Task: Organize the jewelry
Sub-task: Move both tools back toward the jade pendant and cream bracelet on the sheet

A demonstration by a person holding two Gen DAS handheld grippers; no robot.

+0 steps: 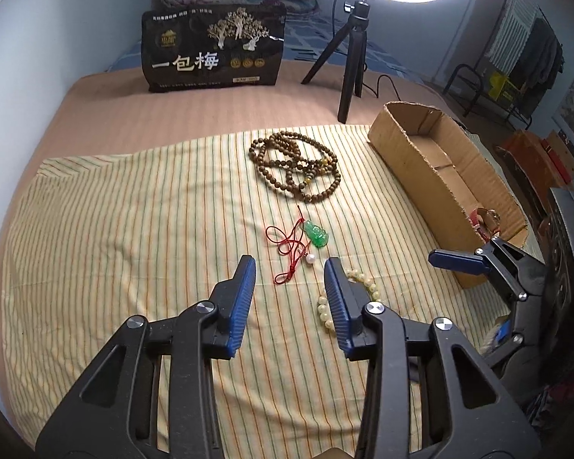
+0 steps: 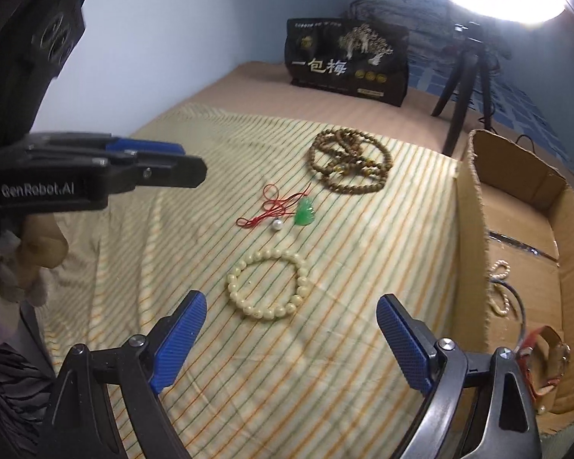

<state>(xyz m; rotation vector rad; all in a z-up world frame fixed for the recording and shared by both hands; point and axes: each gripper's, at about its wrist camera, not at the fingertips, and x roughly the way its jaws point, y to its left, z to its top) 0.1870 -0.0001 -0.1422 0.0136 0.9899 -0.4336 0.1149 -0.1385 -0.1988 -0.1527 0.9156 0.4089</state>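
Note:
On the striped cloth lie a coiled brown bead necklace, a green pendant on a red cord with a white pearl, and a cream bead bracelet. My left gripper hovers open just short of the pearl and cord, and its right finger hides part of the bracelet. In the right wrist view my right gripper stands wide open just before the cream bracelet, with nothing between its fingers. The left gripper shows at upper left, held in a hand.
A cardboard box stands at the cloth's right edge and holds a small pearl bracelet and a red-strap watch. Behind stand a black snack bag and a tripod with a ring light.

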